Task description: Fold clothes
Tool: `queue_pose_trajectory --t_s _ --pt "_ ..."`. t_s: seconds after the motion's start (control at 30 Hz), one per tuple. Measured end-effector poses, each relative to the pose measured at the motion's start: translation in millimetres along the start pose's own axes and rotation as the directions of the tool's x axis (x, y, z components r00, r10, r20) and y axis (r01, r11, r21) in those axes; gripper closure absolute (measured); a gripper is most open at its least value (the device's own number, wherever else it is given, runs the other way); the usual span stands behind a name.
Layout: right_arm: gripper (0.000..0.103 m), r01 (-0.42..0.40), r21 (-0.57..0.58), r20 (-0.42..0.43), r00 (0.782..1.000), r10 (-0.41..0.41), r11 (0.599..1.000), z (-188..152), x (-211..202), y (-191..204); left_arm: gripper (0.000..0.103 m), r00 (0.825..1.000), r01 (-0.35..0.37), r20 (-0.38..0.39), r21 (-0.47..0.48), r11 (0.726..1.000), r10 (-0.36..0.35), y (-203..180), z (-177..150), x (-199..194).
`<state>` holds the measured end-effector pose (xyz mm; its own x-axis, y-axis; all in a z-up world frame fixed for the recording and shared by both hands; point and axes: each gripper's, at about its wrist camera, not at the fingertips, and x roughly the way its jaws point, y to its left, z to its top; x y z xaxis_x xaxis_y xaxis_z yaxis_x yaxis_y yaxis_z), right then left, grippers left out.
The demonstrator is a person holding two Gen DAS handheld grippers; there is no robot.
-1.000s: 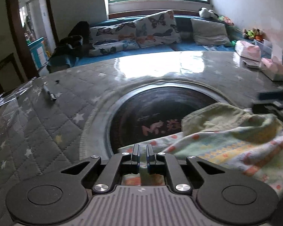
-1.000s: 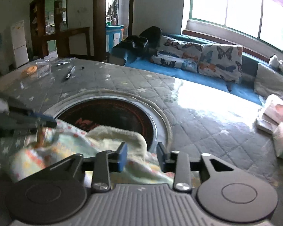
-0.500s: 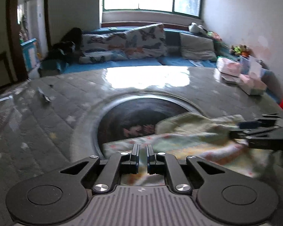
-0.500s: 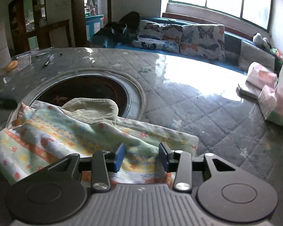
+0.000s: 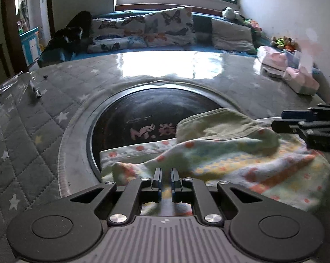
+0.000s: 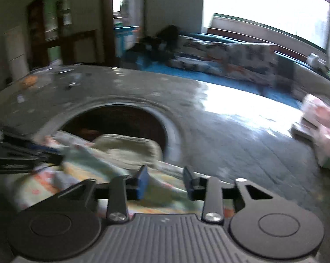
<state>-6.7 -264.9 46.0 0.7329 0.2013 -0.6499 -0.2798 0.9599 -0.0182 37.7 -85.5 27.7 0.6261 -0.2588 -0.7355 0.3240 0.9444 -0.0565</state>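
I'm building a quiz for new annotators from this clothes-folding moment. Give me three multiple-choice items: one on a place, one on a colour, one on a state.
1. Where does the patterned garment lie?
A. partly over the dark round inset of the table
B. on the sofa
C. on the floor

2. What colour are the butterfly cushions' sofa seat?
A. red
B. blue
C. yellow

3. How does the right hand-held gripper stand?
A. shut on a pen
B. shut on the garment
C. open above the garment

Answers: 1 A, its edge overlaps the inset; 2 B, blue shows beneath the cushions; 3 C, a wide gap shows between its fingers.
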Motion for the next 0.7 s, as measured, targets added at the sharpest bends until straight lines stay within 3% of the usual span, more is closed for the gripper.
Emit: queue_pose_trajectory --t_s 0.1,0.17,0.2,0.27,0.43,0.53,0.7 --pt "0.056 0.004 -0.047 -0.025 1.0 -0.006 0.999 4 17 15 0.094 1.0 -0.001 -0.001 -0.016 1.0 0.001 2 0 1" --pt "0.059 -0.003 -0.045 -0.048 0.999 0.001 0.999 6 31 19 0.094 1.0 -0.002 -0.001 -0.016 1.0 0.002 1 0 0" --pt "0.077 0.003 -0.051 -0.042 0.999 -0.005 0.999 6 33 21 0.094 1.0 -0.002 -0.001 -0.015 1.0 0.002 1 0 -1" --pt "0.093 0.014 -0.062 -0.029 0.999 -0.016 0.998 8 36 24 0.092 1.0 -0.003 0.001 -0.013 1.0 0.003 2 0 -1" --pt "0.094 0.042 -0.089 0.005 0.999 -0.042 0.995 12 43 32 0.09 1.0 -0.014 0.0 -0.021 1.0 0.014 4 1 0" --pt "0.086 0.029 -0.062 -0.037 0.999 -0.031 0.998 8 56 26 0.09 1.0 -0.019 0.011 -0.032 0.999 0.02 6 1 -6" --pt "0.083 0.008 -0.014 0.017 1.0 -0.008 1.0 10 25 20 0.09 0.998 -0.005 0.059 -0.038 0.999 0.007 4 0 -30"
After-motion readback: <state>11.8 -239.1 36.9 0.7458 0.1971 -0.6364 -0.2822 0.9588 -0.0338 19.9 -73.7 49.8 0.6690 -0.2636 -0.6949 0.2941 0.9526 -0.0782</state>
